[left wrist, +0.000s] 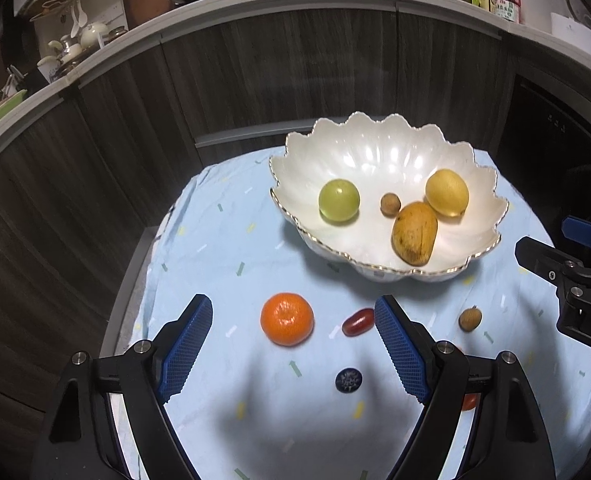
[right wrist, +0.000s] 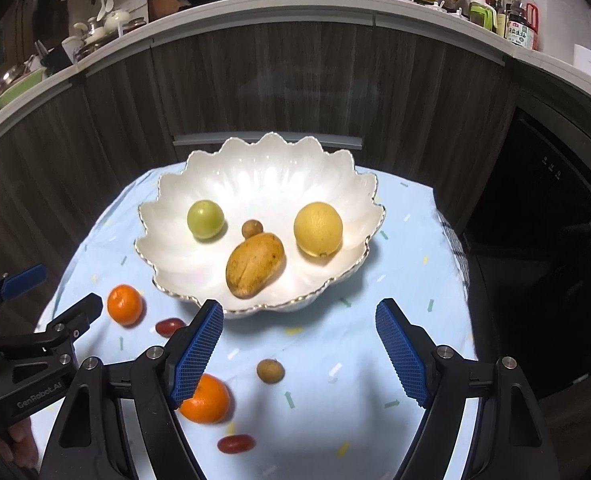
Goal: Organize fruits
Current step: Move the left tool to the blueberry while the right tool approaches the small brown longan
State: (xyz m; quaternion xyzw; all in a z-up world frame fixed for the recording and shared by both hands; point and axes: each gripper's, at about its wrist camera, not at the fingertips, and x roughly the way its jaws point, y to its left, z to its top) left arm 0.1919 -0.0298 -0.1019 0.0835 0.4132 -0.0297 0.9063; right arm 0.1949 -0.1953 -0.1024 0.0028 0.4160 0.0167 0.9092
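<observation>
A white scalloped bowl (left wrist: 375,148) (right wrist: 263,168) on the blue cloth holds a green fruit (left wrist: 338,200), a small brown longan (left wrist: 390,203), a mango (left wrist: 414,233) and a lemon (left wrist: 447,192). On the cloth lie a mandarin (left wrist: 287,319), a red grape tomato (left wrist: 358,321), a blueberry (left wrist: 348,380) and a longan (left wrist: 470,319). My left gripper (left wrist: 293,356) is open above the mandarin. My right gripper (right wrist: 299,354) is open and empty; a second mandarin (right wrist: 206,399), a longan (right wrist: 270,370) and a red tomato (right wrist: 235,443) lie under it.
The table is small, with the cloth (right wrist: 407,240) hanging over its edges. Dark wooden cabinet fronts (left wrist: 255,80) stand close behind. A dark appliance (right wrist: 555,220) is to the right. The counter above carries pans and bottles.
</observation>
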